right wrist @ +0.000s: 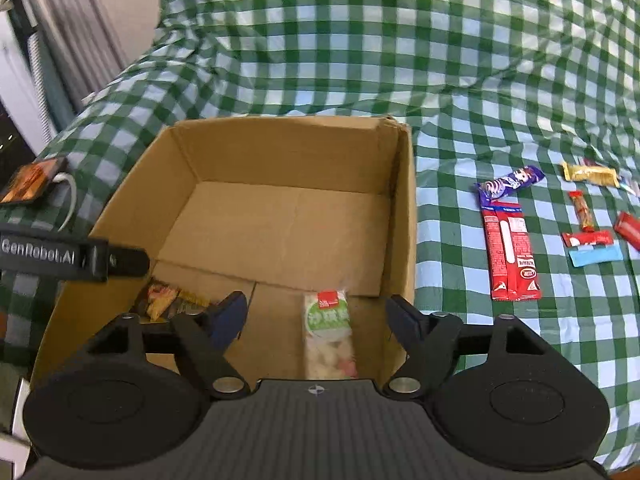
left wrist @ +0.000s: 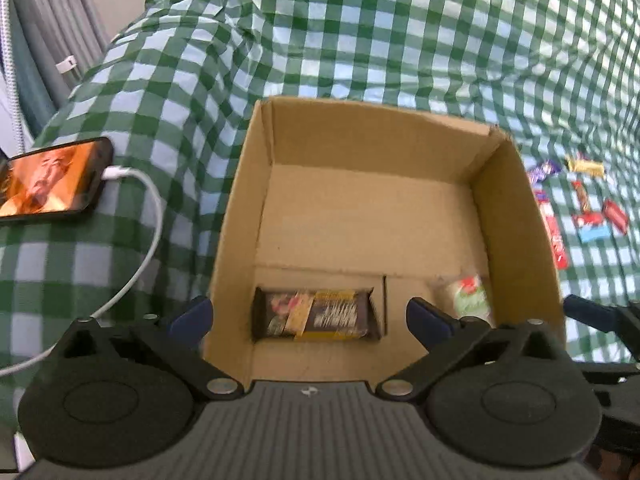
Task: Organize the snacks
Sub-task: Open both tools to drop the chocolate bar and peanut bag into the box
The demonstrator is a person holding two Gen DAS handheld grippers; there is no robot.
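Cardboard box (right wrist: pixel 404 216) holds two light, crinkly wrappers; both grippers, left gripper (left wrist: pixel 308 316) and right gripper (right wrist: pixel 316 316), gape empty, so pinch the red snack pack (right wrist: pixel 512 248) beside the box's right wall across its flat middle.

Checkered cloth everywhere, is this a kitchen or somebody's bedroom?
Probably a bedroom: the green checked cloth looks like a rumpled bedspread, soft and lumpy. A phone charges on it, beside grey curtains. The cardboard box and loose snacks lie on top.
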